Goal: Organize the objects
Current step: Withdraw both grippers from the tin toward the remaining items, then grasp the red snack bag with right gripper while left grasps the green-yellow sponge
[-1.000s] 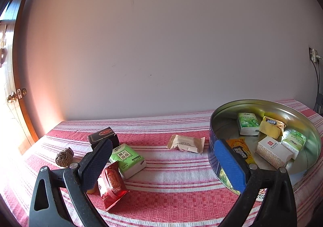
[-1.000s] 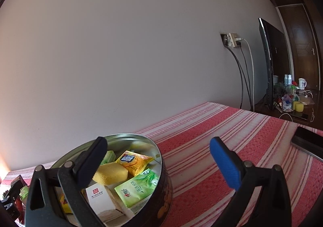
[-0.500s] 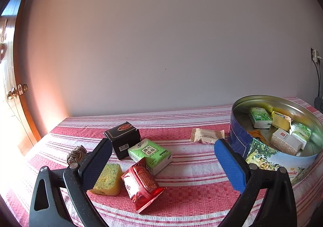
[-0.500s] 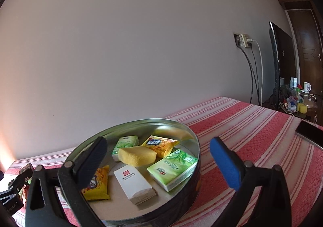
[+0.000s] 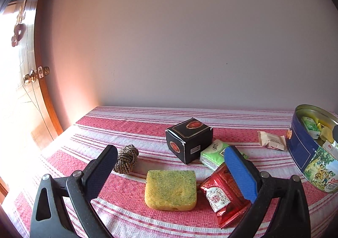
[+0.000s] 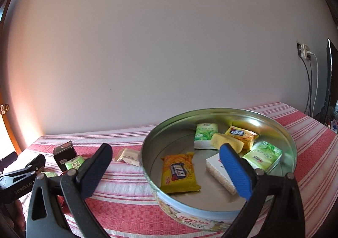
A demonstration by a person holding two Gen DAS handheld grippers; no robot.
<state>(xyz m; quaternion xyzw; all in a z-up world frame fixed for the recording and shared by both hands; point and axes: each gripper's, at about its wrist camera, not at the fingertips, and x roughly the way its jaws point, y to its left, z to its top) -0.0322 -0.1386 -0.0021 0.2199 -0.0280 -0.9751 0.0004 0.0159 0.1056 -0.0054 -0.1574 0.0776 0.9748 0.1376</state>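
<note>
My left gripper [image 5: 171, 172] is open and empty, hovering just above a yellow-green sponge [image 5: 170, 189] on the striped cloth. Beside it lie a red snack packet [image 5: 221, 197], a green tissue pack [image 5: 213, 153], a black box [image 5: 189, 139], a twine ball [image 5: 126, 158] and a beige wrapper [image 5: 271, 142]. My right gripper [image 6: 166, 170] is open and empty over the near left rim of the round cookie tin [image 6: 211, 214], which holds several packets, among them a yellow biscuit packet [image 6: 179, 173] and a white pack [image 6: 219, 170].
The table with the red-striped cloth [image 5: 126, 123] stands against a plain wall. A wooden door [image 5: 25, 81] is at the left. A wall socket with cables [image 6: 306, 54] and a dark screen [image 6: 331, 81] are at the far right. The tin also shows at the right of the left wrist view [image 5: 304, 153].
My left gripper has swung left, away from the tin, and now faces the loose objects near the sponge. My right gripper has turned left and come over the tin.
</note>
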